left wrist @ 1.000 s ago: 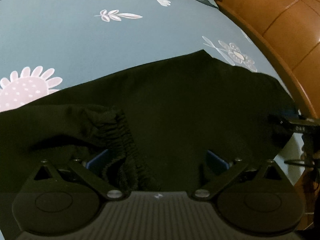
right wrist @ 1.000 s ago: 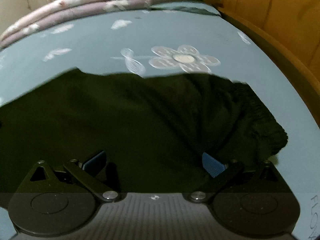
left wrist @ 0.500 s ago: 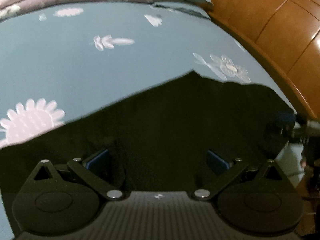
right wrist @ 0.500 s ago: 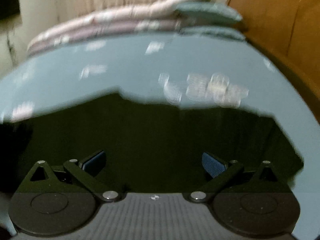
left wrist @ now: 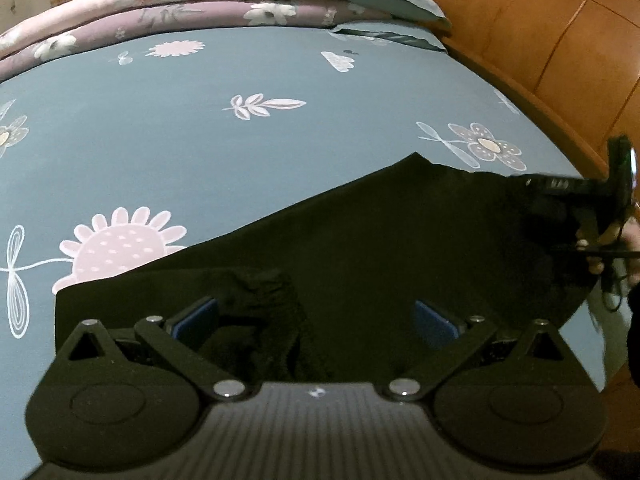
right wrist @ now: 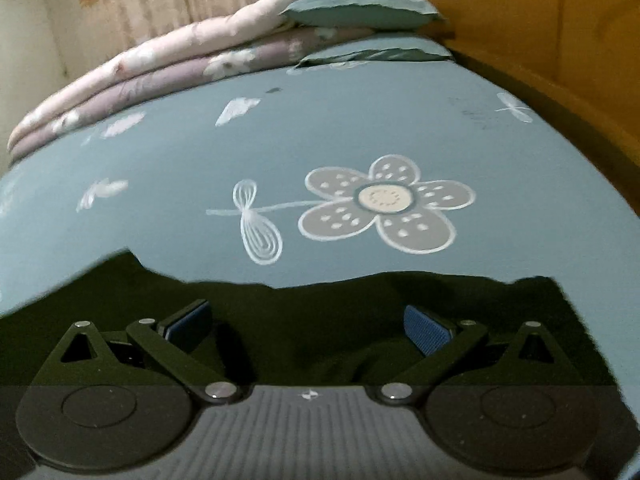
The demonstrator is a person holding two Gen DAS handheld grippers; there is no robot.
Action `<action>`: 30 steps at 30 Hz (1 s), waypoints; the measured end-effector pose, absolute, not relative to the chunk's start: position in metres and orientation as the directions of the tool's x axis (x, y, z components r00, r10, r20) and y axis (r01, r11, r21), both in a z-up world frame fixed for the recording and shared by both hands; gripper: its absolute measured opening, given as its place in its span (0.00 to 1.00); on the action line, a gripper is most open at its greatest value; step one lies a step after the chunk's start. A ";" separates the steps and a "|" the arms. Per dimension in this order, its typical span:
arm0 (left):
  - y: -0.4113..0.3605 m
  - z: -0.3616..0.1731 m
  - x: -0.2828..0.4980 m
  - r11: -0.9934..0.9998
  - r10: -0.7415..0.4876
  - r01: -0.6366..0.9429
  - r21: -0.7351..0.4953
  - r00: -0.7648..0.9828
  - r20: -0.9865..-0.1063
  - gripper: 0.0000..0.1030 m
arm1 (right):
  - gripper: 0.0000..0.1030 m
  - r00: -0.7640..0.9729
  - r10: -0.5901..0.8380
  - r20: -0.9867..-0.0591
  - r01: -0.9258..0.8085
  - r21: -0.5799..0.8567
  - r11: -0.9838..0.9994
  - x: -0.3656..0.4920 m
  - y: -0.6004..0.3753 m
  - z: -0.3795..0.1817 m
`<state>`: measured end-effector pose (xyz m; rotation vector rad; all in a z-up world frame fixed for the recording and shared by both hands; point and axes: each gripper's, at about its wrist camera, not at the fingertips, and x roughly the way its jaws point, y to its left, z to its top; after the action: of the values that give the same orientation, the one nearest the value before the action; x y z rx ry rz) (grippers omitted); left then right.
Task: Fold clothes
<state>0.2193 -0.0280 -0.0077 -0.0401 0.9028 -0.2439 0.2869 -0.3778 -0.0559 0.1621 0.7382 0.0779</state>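
Black fabric garment (left wrist: pixel 380 248) spread flat on blue floral-print bed sheet (left wrist: pixel 200 152), near edge under both claws. Left claw (left wrist: pixel 316 316) wide open, gathered black fold between fingers, not pinched. Right claw (right wrist: pixel 308 324) wide open above garment edge, gripping nothing. Orange wooden headboard (left wrist: pixel 540 40) far right.

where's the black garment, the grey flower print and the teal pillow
black garment (left wrist: pixel 380 248), left wrist view, on its flat middle
grey flower print (right wrist: pixel 386 202), right wrist view, on its pale centre
teal pillow (right wrist: pixel 360 8), right wrist view, on its front face
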 end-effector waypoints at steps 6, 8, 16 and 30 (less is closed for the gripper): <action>-0.037 -0.008 0.225 0.960 -0.266 0.234 -0.153 0.592 -0.761 0.99 | 1.00 0.732 0.258 -0.630 -0.094 0.282 0.955 0.243 -0.380 -0.046; -0.041 -0.010 0.228 0.956 -0.277 0.246 -0.159 0.582 -0.764 0.99 | 1.00 0.702 0.201 -0.684 -0.026 0.256 0.966 0.239 -0.386 -0.062; -0.050 -0.009 0.231 0.947 -0.298 0.278 -0.162 0.569 -0.766 0.99 | 1.00 0.747 0.136 -0.651 0.058 0.268 0.962 0.194 -0.400 -0.044; -0.125 0.017 0.274 0.819 -0.455 0.562 -0.115 0.515 -0.727 0.99 | 1.00 0.802 0.056 -0.595 0.223 0.385 0.895 0.119 -0.432 -0.054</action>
<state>0.2740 -0.1251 0.0172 0.1407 0.8288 -0.6131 0.1191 -0.4321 -0.0540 0.4604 0.6402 -0.0931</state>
